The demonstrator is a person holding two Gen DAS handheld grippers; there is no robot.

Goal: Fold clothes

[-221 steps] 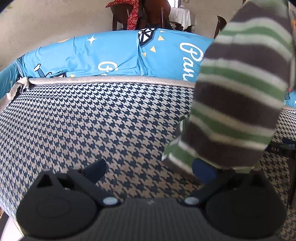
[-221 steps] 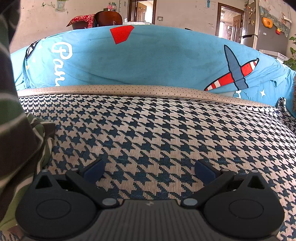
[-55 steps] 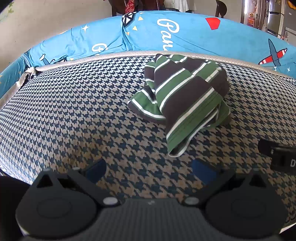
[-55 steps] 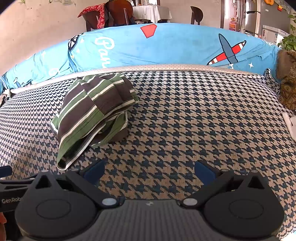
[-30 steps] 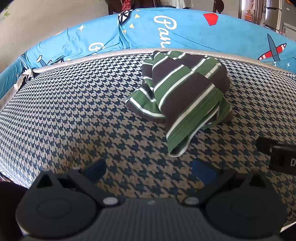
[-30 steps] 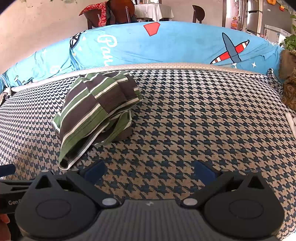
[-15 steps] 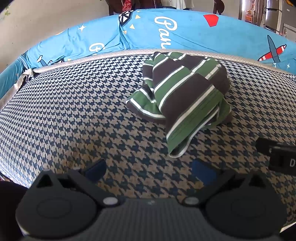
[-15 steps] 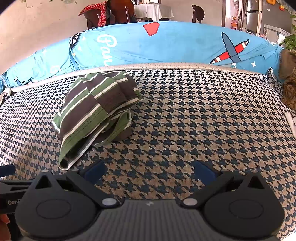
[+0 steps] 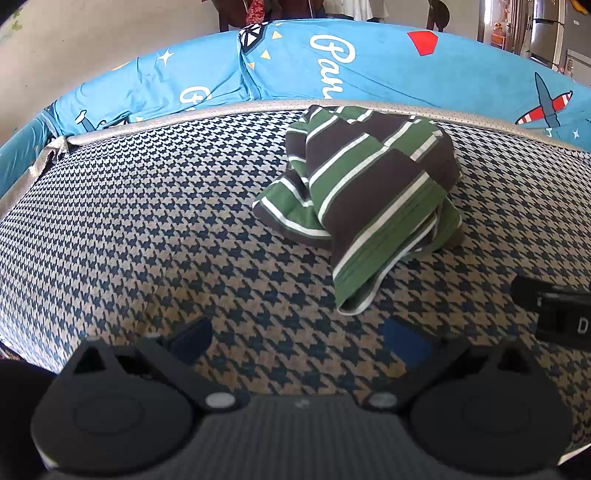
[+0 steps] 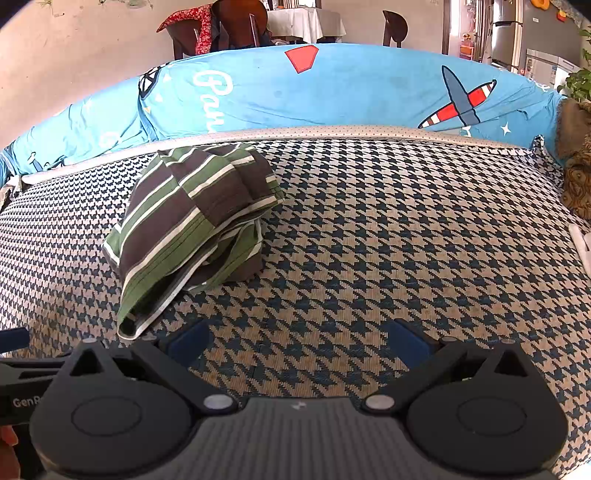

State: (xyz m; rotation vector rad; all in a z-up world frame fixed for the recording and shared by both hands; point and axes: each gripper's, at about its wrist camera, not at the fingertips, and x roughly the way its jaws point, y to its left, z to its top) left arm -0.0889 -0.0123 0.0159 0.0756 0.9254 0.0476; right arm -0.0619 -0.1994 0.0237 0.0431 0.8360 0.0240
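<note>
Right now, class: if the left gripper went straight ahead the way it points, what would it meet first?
Probably the checked cover just ahead of the open left gripper. The striped shirt lies further on and slightly right of its line, so it may be missed; depth is hard to judge.

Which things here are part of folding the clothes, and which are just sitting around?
For the job: striped garment, left gripper, right gripper, houndstooth cover it lies on.
Just there: blue airplane-print sheet, dining chairs, refrigerator, potted plant.

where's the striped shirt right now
The striped shirt lies bunched on the houndstooth cushion, near the blue backrest cover; right of centre in the left view, left in the right.
</note>
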